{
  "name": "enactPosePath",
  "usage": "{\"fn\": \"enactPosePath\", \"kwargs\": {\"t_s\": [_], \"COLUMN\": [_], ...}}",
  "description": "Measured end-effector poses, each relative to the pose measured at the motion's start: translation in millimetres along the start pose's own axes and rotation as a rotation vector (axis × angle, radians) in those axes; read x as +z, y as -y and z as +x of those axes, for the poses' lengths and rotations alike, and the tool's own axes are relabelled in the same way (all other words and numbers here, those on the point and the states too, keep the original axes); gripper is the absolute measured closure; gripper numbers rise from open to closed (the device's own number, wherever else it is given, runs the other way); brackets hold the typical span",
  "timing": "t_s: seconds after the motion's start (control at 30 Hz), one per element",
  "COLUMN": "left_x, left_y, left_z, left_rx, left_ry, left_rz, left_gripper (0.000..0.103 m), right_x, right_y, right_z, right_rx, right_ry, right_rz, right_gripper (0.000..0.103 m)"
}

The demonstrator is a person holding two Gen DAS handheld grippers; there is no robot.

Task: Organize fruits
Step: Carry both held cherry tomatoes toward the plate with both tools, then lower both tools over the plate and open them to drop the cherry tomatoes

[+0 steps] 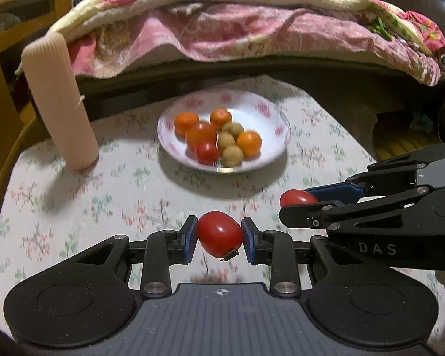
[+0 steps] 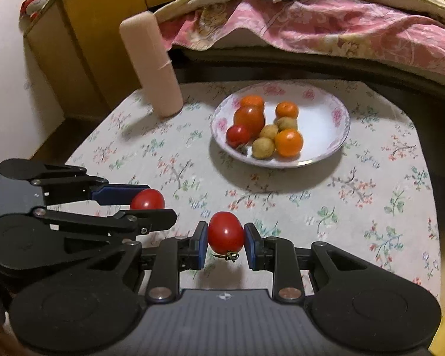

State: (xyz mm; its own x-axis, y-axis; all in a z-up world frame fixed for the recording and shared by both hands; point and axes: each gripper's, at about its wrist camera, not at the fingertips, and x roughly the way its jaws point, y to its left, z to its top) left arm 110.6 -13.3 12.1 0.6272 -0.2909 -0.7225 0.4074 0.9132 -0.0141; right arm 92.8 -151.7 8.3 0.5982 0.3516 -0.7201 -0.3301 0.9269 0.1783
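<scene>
Fingers of both grippers are closed on fruit: the left gripper (image 1: 219,235) pinches 1 red tomato (image 1: 219,233) between its blue pads, and the right gripper (image 2: 226,236) pinches another tomato (image 2: 226,233) the same way, each with its green stem end hanging toward the camera. Both tomatoes are smooth, glossy and slightly oval, their long axes running roughly upright between the pads. From the left gripper the plate (image 1: 270,109) lies at about 12 o'clock; from the right one it lies at about 1 o'clock, and neither looks clearly nearer. That shallow white floral plate already holds 3 oranges, 2 tomatoes and 3 small tan, rough-skinned fruits. It rests on a flowered tablecloth (image 2: 370,207), with a ribbed pink cylinder (image 2: 151,62) standing at 10 o'clock.
</scene>
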Motion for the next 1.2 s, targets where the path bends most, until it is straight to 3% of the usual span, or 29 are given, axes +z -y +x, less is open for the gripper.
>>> {"fn": "enactPosePath", "kwargs": {"t_s": [0.63,1.2], "left_x": [73,90], "left_y": [-6,-12], "left_z": [63,95], "left_rx": [0.05,0.059], "left_ry": [0.074,0.072], "left_rz": [0.023,0.032], "left_gripper": [0.064,0.064], "right_x": [71,89], "right_y": [60,88], "right_z": [42,76], "right_rx": [-0.03,-0.035], "right_ry": [0.085,0.101], "right_rz": [0.071,0.101], "right_gripper": [0.074,0.073]}}
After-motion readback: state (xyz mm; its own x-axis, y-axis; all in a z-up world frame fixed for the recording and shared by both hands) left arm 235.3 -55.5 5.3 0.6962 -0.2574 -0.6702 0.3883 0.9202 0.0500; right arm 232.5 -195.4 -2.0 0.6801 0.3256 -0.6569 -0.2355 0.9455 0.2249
